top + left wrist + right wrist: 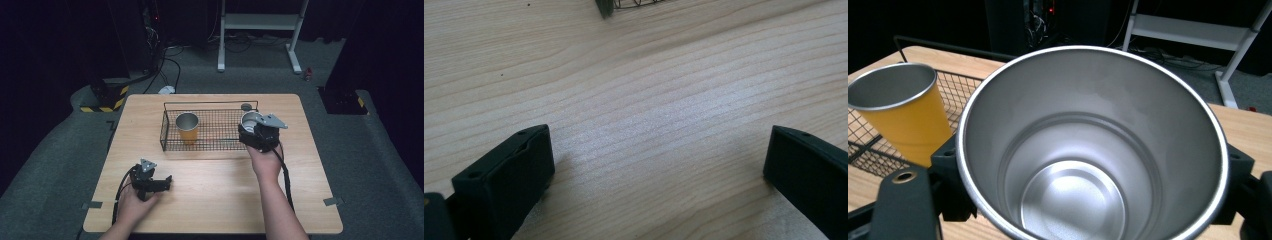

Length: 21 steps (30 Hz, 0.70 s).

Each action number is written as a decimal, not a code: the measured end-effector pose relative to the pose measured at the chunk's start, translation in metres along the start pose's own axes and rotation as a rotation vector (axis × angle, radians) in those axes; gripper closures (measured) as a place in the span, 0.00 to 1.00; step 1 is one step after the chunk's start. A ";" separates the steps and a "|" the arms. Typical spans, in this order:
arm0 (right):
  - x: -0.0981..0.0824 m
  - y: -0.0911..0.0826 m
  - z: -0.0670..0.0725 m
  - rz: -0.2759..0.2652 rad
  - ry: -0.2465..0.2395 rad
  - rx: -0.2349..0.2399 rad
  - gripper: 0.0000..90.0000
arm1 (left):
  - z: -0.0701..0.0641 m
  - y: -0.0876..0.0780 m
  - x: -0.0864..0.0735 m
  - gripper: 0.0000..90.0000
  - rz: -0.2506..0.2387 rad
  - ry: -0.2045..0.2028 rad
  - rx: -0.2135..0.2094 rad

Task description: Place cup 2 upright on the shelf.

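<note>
Between right gripper (1088, 200) jaws, clamped steel cup (1093, 145).

yellow cup (188, 131), silver cup (1088, 150), black wire basket (210, 136)

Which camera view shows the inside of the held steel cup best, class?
The right gripper view: it looks straight down into the steel cup, showing rim, wall and bottom between the right gripper jaws. The high view shows it small at the wire basket end.
</note>
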State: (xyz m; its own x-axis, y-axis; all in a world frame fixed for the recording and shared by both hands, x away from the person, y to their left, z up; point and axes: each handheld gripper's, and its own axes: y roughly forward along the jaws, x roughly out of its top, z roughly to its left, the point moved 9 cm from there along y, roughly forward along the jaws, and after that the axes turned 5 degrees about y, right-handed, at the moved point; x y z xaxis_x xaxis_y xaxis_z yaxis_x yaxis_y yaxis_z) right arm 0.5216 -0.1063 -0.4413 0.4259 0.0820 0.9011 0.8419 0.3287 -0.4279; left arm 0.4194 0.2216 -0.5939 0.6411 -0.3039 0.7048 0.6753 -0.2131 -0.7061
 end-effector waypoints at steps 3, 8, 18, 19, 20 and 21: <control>0.005 0.005 0.001 -0.003 0.002 0.002 0.21 | 0.000 0.000 0.000 0.00 0.000 0.000 0.000; 0.012 0.018 0.007 0.008 -0.008 0.005 0.21 | 0.000 0.000 0.000 0.00 0.002 -0.003 0.000; 0.022 0.043 0.022 0.032 -0.030 0.010 0.21 | 0.000 0.000 0.000 0.00 0.003 0.001 0.002; 0.023 0.046 0.023 0.034 -0.029 0.010 0.21 | 0.000 0.000 0.000 0.00 0.004 0.001 0.002; 0.024 0.049 0.025 0.042 -0.031 0.011 0.20 | 0.000 0.000 0.000 0.00 0.003 0.001 0.002; 0.026 0.051 0.026 0.048 -0.034 0.008 0.21 | 0.000 0.000 0.000 0.00 0.004 0.001 0.002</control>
State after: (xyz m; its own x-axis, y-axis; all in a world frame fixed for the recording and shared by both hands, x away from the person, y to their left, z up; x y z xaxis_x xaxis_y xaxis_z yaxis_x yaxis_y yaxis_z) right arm 0.5670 -0.0626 -0.4384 0.4546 0.1295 0.8812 0.8180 0.3308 -0.4706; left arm 0.4197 0.2218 -0.5939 0.6431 -0.3054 0.7022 0.6736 -0.2106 -0.7085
